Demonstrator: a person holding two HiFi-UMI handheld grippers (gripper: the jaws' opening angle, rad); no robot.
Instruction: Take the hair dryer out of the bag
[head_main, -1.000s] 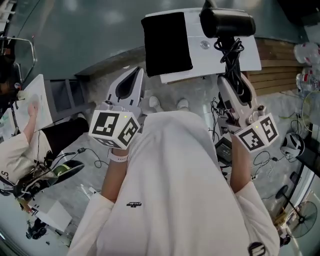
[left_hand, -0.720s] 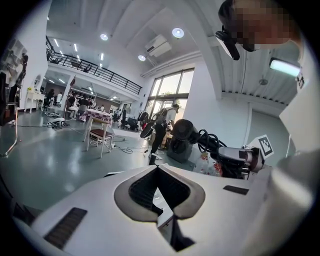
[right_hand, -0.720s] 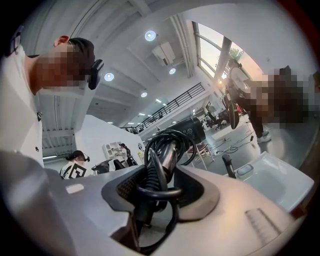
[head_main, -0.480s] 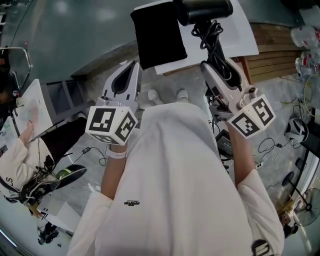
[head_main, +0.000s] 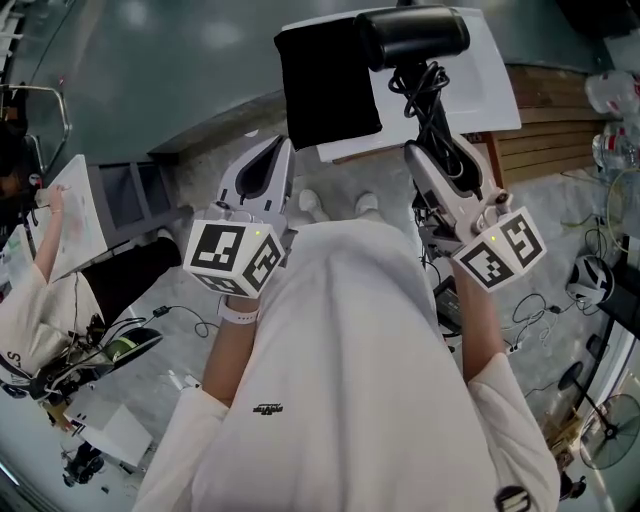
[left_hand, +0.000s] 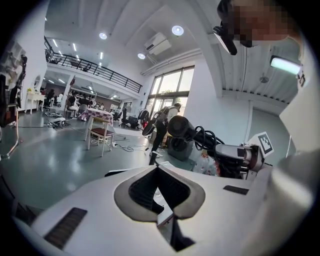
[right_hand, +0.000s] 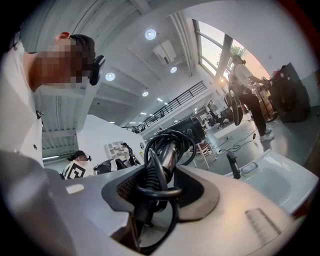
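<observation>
Since a second ago our right gripper (head_main: 445, 160) has brought the hair dryer (head_main: 412, 35) slightly nearer the black bag (head_main: 328, 88) in the head view. Its jaws are clamped on the dryer's handle, with the coiled cord (head_main: 428, 88) bunched against it. We hold the dryer outside the bag, just to its right over the white table (head_main: 495, 85), its barrel lying crosswise. The bag lies flat on that table. Our left gripper (head_main: 268, 165), its jaws pressed together and empty, points toward the bag from short of the table's edge.
</observation>
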